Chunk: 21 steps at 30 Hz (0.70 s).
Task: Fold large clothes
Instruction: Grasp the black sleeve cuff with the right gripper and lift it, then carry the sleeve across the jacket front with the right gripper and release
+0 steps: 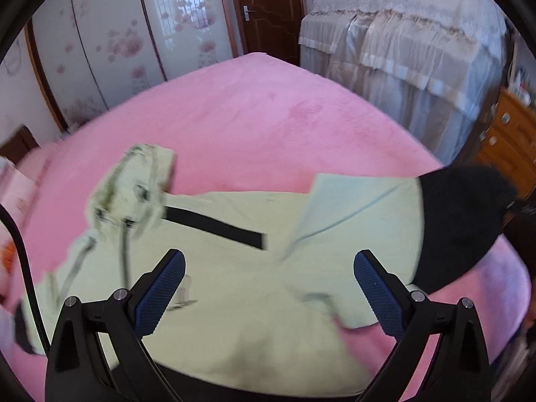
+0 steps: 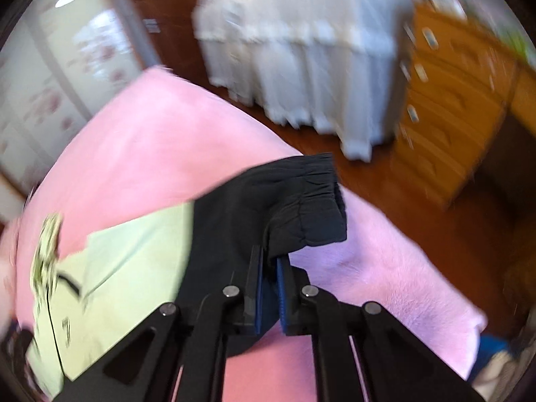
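The pale green hooded jacket [image 1: 234, 268] lies spread on the pink plush bed cover [image 1: 268, 117], directly below and ahead of the left gripper [image 1: 268, 288]. That gripper's jaws stand wide apart, holding nothing.

The right gripper [image 2: 269, 264] is closed on black fabric of the jacket's sleeve, just behind the elastic-gathered black cuff [image 2: 315, 197], which projects ahead of the jaws.

Handling, by estimate: the jacket is light, thin and limp, probably a smooth woven shell that may slip between the pads. It drapes and creases freely, so take hold at seams, hems or the gathered cuff, where layers are thickest.

The hood [image 1: 134, 181] with drawcords sits ahead and left of the left gripper. A black strip [image 1: 214, 226] crosses the chest.
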### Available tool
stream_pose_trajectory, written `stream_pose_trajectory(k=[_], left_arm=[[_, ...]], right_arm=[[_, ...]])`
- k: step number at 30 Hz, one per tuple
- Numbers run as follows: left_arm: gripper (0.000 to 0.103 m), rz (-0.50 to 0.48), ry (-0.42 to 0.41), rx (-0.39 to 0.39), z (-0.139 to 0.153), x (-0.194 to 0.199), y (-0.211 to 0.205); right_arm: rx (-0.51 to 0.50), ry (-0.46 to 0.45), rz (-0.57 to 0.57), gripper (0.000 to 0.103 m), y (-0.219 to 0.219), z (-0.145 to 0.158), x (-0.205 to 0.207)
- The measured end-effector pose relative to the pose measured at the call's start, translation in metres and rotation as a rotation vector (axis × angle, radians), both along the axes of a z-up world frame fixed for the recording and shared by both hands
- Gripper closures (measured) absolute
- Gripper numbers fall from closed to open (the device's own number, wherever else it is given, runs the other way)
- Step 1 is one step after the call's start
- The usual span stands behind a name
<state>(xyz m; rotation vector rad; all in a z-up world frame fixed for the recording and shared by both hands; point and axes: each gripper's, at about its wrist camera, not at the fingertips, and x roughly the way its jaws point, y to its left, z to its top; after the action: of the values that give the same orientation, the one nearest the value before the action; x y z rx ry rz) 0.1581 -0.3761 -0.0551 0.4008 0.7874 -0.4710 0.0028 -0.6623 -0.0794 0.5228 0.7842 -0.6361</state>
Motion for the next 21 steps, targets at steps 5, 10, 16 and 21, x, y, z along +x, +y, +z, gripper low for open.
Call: stream_pose_trajectory(k=[5,10,16,21], left_arm=[[0.003,0.022,-0.089,0.123,0.022,-0.003,0.039],[0.003,0.089,-0.090,0.111,0.045,-0.006,0.105],[0.003,0.208,-0.074,0.019,0.057,-0.002,0.191],[0.003,0.313,-0.014,0.019,0.029,0.013,0.244]], right_arm=[[-0.121,-0.123,0.198,0.096,0.079,0.065,0.008],[-0.153,-0.213,0.411,0.096,0.160,0.099,0.034],[-0.153,-0.224,0.630,0.096,0.266,0.087,0.079],[-0.056,-0.124,0.723,0.096,0.319,0.030,0.106]])
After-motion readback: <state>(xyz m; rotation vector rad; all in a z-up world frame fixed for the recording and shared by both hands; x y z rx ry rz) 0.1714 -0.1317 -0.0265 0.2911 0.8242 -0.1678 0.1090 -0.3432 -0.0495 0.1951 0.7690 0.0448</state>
